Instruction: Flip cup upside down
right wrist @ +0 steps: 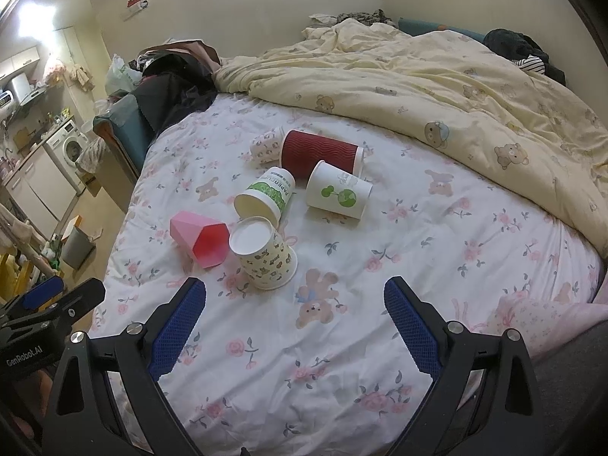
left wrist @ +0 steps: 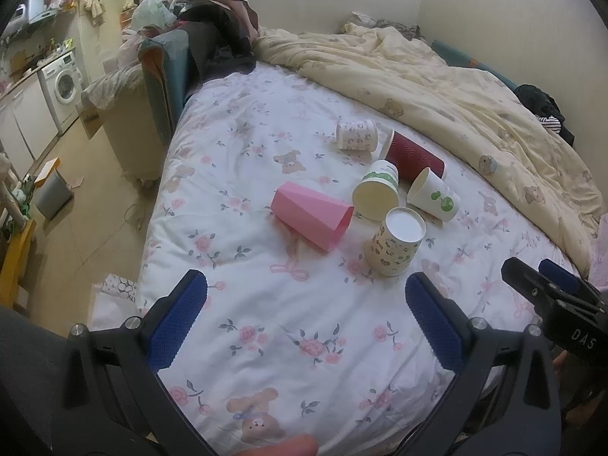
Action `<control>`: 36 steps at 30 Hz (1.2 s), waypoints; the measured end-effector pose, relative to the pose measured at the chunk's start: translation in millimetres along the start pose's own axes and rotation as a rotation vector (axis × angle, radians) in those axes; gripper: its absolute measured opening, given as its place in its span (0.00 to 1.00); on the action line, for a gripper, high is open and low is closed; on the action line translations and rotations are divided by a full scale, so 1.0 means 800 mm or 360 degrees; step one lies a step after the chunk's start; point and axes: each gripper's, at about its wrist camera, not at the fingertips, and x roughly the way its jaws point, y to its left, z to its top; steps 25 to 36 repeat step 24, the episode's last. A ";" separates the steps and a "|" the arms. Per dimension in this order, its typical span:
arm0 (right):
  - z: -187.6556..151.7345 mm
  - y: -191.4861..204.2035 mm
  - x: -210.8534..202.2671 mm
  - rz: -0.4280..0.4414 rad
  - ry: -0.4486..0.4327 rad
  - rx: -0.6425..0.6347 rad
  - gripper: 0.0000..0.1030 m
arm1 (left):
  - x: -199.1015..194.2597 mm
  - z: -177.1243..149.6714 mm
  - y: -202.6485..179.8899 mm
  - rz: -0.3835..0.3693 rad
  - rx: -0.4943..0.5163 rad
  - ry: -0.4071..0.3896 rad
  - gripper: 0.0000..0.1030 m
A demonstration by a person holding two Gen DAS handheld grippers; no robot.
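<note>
Several cups lie on the floral bed sheet (left wrist: pixel 266 342). A bear-print paper cup (left wrist: pixel 393 243) (right wrist: pixel 266 256) stands upside down, white base up. A pink faceted cup (left wrist: pixel 311 214) (right wrist: pixel 201 239) lies on its side beside it. A green-and-white paper cup (left wrist: pixel 376 190) (right wrist: pixel 266 197), a white cup with a green logo (left wrist: pixel 433 195) (right wrist: pixel 338 193), a dark red ribbed cup (left wrist: pixel 414 155) (right wrist: pixel 321 154) and a small patterned cup (left wrist: pixel 357 135) (right wrist: pixel 266 146) also lie on their sides. My left gripper (left wrist: pixel 306 296) is open and empty, short of the cups. My right gripper (right wrist: pixel 294 298) is open and empty, just short of the bear-print cup.
A cream bear-print duvet (left wrist: pixel 456 87) (right wrist: pixel 437 87) is bunched along the far and right side of the bed. Dark clothes (left wrist: pixel 216 38) pile at the far left corner. The floor, a bin (left wrist: pixel 53 193) and a washing machine (left wrist: pixel 62 87) lie left of the bed.
</note>
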 end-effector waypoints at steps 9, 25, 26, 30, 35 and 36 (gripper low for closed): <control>0.000 0.000 0.000 0.0000 0.0004 0.0003 0.94 | 0.000 0.000 0.000 0.0001 0.0000 0.0000 1.00; -0.002 0.002 0.005 0.0004 0.0023 0.0004 0.94 | 0.007 -0.007 -0.004 0.0007 0.0001 0.0032 1.00; -0.002 0.002 0.005 0.0004 0.0023 0.0004 0.94 | 0.007 -0.007 -0.004 0.0007 0.0001 0.0032 1.00; -0.002 0.002 0.005 0.0004 0.0023 0.0004 0.94 | 0.007 -0.007 -0.004 0.0007 0.0001 0.0032 1.00; -0.002 0.002 0.005 0.0004 0.0023 0.0004 0.94 | 0.007 -0.007 -0.004 0.0007 0.0001 0.0032 1.00; -0.002 0.002 0.005 0.0004 0.0023 0.0004 0.94 | 0.007 -0.007 -0.004 0.0007 0.0001 0.0032 1.00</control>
